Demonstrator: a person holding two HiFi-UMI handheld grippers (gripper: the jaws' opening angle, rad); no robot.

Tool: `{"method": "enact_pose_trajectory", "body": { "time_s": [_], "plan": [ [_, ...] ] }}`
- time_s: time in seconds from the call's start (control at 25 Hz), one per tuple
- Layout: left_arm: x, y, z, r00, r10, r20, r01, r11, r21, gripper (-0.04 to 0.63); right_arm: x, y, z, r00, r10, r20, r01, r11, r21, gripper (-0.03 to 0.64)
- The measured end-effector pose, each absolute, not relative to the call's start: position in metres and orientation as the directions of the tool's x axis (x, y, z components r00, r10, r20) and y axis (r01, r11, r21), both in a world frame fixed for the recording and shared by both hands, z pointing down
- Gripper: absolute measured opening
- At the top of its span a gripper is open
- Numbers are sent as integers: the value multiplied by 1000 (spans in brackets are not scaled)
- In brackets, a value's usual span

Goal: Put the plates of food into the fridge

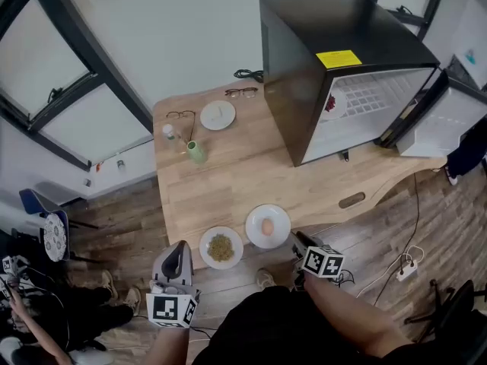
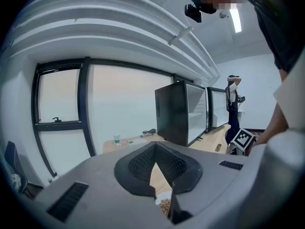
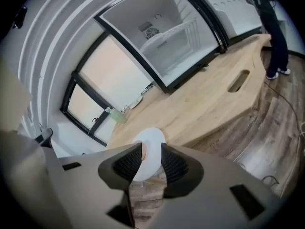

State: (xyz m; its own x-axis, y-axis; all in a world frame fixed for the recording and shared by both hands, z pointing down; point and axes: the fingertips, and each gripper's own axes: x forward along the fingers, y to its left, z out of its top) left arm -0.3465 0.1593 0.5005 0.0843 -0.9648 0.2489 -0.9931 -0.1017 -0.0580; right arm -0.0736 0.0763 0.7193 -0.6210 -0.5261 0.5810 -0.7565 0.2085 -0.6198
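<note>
Two white plates sit at the wooden table's (image 1: 228, 181) near edge. One holds brownish grains (image 1: 221, 247) and the other an orange-tan piece of food (image 1: 268, 226). My left gripper (image 1: 180, 249) hovers just off the edge beside the grain plate (image 2: 165, 205), which shows through its narrow gap (image 2: 159, 178); its jaws are open and empty. My right gripper (image 1: 299, 239) is tilted down toward the other plate (image 3: 150, 144), open, with the plate just ahead of its jaws (image 3: 151, 165). The black fridge (image 1: 342, 74) stands on the table's far right with its door (image 1: 449, 120) swung open.
A third plate (image 1: 218, 115), two pairs of glasses (image 1: 180, 115), a green cup (image 1: 196, 152), a small bottle (image 1: 169, 132) and a cable (image 1: 247, 74) lie at the table's far end. A power strip (image 1: 405, 268) lies on the floor at right, and a chair (image 1: 46, 230) stands at left.
</note>
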Motion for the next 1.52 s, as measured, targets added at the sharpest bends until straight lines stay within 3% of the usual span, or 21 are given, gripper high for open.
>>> {"method": "enact_pose_trajectory", "body": {
  "time_s": [0.2,0.6,0.68,0.76,1.0,1.52],
  "plan": [
    [-360,174,492,50,-971,235,-993,-72,-88,3,-78,76,736,-611,-558,562,-714,80,-696,141],
    [-381,194,495,1,-966,257,-994,-28,-103,3,-104,85,776,-645,-493,585,-652,-45,-757,164],
    [-383,196,497,-3,-964,264,-994,-25,-103,3,-106,83,782,-648,-498,576,-614,-107,-782,159],
    [-384,197,500,-3,-963,271,-994,-27,-105,3,-107,81,784,-657,-505,560,-574,-145,-806,113],
    [-384,188,502,12,-961,277,-994,-43,-105,3,-111,72,767,-684,-533,498,-523,-117,-844,35],
    [-343,142,489,131,-967,217,-986,-149,-69,3,-55,44,705,-635,-636,439,-474,-129,-871,34]
  ]
}}
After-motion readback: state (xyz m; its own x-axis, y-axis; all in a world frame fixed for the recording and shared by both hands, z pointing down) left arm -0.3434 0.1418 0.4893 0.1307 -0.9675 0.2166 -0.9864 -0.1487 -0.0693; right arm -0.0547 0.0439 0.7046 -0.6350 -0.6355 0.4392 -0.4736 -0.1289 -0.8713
